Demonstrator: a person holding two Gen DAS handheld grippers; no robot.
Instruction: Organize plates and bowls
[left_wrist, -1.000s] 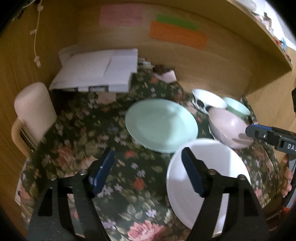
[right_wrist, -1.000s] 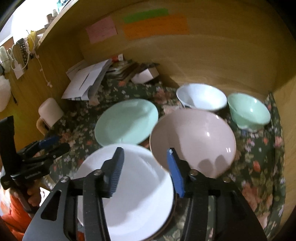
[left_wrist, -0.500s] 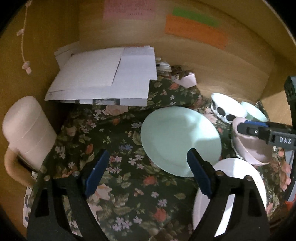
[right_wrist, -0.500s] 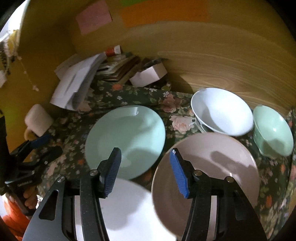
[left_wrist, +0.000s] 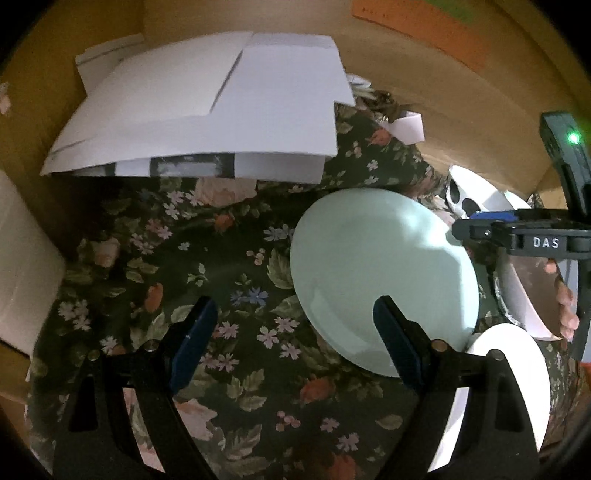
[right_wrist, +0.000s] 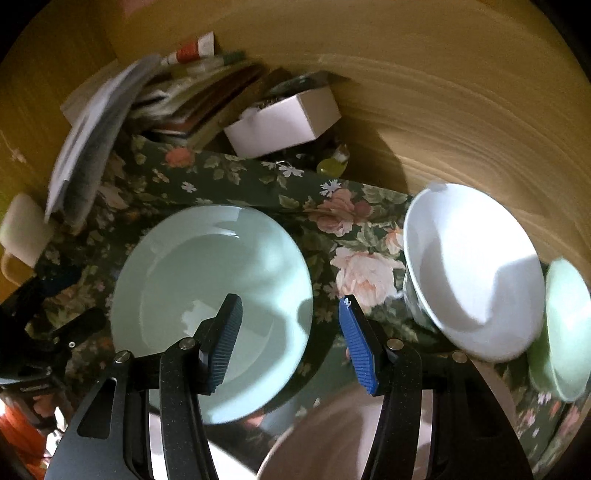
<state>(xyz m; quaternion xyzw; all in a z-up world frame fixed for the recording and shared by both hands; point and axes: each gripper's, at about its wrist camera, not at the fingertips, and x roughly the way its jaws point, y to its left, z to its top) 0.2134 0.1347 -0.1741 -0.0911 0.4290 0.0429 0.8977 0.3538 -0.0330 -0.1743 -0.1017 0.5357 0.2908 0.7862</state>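
Both claws are released and closing in on the mint plate (right_wrist: 210, 295), flat mid-desk: the right claw (right_wrist: 288, 343) straddles its three o'clock rim, the left claw (left_wrist: 291, 343) flanks nine o'clock, so next likely comes clamping that rim.

Mint plate (right_wrist: 192, 280) flat beside white bowl (right_wrist: 476, 280).

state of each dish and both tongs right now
mint plate: flat on cloth, empty
white plate: flat, empty
white bowl: upright, empty
mint bowl: upright, empty
pink bowl: upright
left tongs: open, empty
right tongs: open, empty
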